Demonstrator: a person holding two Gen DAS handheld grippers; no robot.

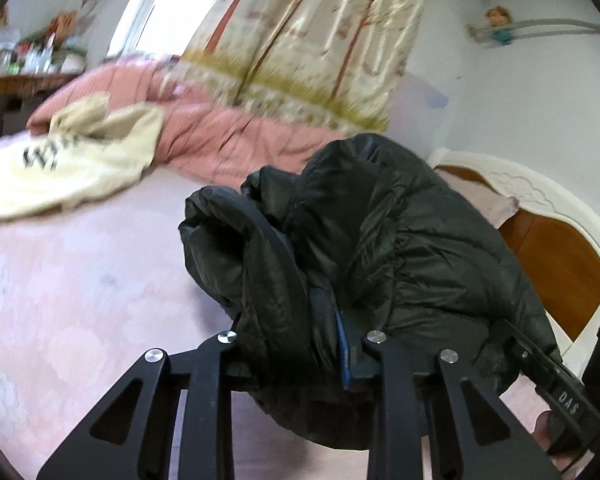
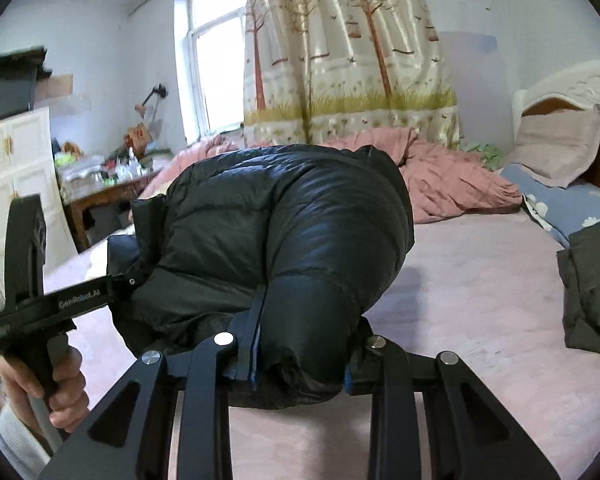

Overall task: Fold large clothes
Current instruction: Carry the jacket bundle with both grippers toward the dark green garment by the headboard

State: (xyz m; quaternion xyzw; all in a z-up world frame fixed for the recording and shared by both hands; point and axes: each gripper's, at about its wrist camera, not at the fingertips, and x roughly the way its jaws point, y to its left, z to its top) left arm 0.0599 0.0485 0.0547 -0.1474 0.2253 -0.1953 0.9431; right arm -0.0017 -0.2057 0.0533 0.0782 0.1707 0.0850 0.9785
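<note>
A black puffer jacket (image 1: 380,232) is bunched and held up above the pink bed sheet (image 1: 80,280). My left gripper (image 1: 300,344) is shut on a thick fold of it. In the right wrist view the same jacket (image 2: 284,216) bulges in front of the camera, and my right gripper (image 2: 300,360) is shut on another fold of it. The left gripper (image 2: 116,284) shows at the left of the right wrist view, gripped by a hand. The right gripper's body (image 1: 560,380) shows at the lower right of the left wrist view. Both sets of fingertips are buried in fabric.
A cream garment with black lettering (image 1: 72,160) lies at the far left of the bed. A pink quilt (image 2: 440,168) is heaped along the far side. A folded dark garment (image 2: 592,292), pillows (image 2: 556,148) and the headboard (image 1: 552,248) lie right. A cluttered table (image 2: 108,184) stands left.
</note>
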